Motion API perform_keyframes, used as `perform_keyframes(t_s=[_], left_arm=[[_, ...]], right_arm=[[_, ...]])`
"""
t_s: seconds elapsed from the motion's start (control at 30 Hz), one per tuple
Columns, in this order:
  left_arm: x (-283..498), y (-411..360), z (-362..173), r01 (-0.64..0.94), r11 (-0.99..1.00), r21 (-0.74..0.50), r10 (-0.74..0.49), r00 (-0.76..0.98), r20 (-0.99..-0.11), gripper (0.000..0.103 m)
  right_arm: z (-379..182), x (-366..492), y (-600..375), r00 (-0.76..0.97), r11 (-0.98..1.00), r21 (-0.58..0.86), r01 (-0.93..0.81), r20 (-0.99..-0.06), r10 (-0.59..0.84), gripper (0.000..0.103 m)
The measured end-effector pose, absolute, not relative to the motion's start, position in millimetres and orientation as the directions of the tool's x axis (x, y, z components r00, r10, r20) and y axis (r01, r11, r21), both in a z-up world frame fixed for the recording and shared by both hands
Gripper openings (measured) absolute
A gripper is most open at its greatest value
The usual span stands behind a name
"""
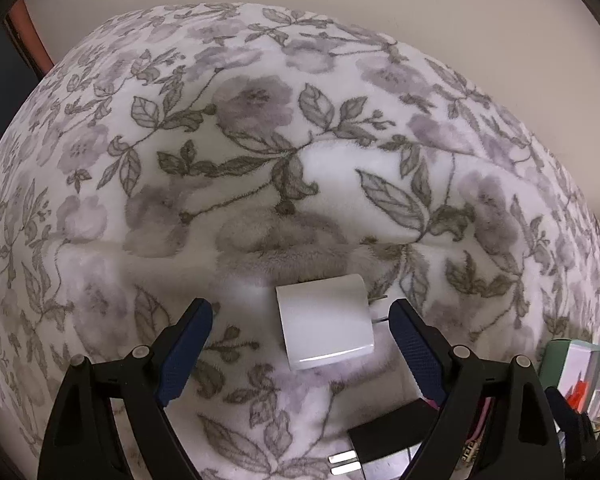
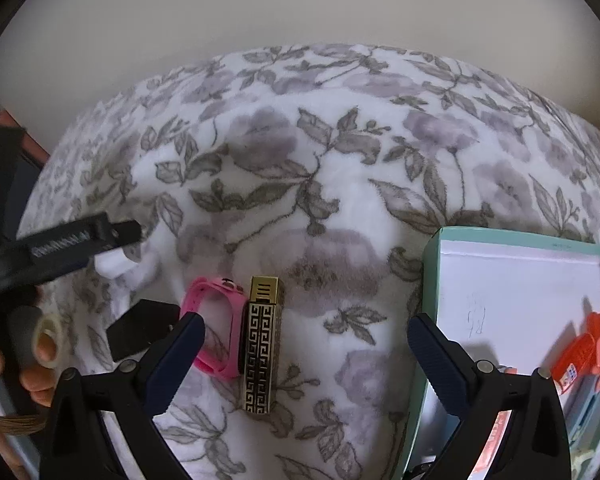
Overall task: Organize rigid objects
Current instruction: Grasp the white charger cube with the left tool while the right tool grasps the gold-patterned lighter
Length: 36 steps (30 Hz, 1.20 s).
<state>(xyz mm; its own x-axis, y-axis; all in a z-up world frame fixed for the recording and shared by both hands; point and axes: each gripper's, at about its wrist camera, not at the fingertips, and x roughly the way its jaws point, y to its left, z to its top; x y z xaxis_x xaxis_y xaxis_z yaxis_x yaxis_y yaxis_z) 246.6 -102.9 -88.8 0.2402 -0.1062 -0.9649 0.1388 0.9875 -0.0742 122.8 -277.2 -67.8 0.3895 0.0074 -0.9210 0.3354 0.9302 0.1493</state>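
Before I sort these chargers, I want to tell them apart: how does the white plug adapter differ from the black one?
The white plug adapter lies between the open left tongs; the black plug adapter lies nearer the camera, partly hidden behind a finger. White's prongs point right, black's left. Both rest on the floral blanket.

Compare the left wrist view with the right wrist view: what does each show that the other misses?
Only the left wrist view shows the left gripper open around the white charger and the black plug's prongs.

Only the right wrist view shows the open right gripper, the gold patterned lighter, the whole pink band and the teal box's white interior.

Both show the floral blanket, the white charger, the black plug and the teal box.
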Motion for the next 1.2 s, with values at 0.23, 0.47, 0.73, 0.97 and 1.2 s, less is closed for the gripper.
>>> perform_keyframes(t_s=[0.23, 0.47, 0.73, 0.97, 1.2], left_arm=[[250, -99, -91, 0.139, 0.985, -0.099, -0.131, 0.247, -0.96, 0.077], [250, -98, -91, 0.157, 0.981, -0.117, -0.154, 0.244, -0.957, 0.068], [250, -98, -92, 0.152, 0.98, -0.126, -0.16, 0.241, -0.957, 0.068], [251, -103, -93, 0.166, 0.98, -0.113, -0.152, 0.243, -0.958, 0.068], [252, -102, -93, 0.166, 0.978, -0.125, -0.163, 0.238, -0.958, 0.068]], right_arm=[[-68, 116, -273, 0.426, 0.93, 0.15, 0.336, -0.905, -0.008, 0.102], [-65, 107, -275, 0.465, 0.923, 0.165, 0.347, -0.885, -0.017, 0.096], [-66, 108, -272, 0.459, 0.93, 0.119, 0.348, -0.887, -0.058, 0.085], [-72, 111, -263, 0.429, 0.947, 0.063, 0.316, -0.9, -0.083, 0.079], [-69, 111, -262, 0.421, 0.953, 0.02, 0.303, -0.9, -0.115, 0.077]])
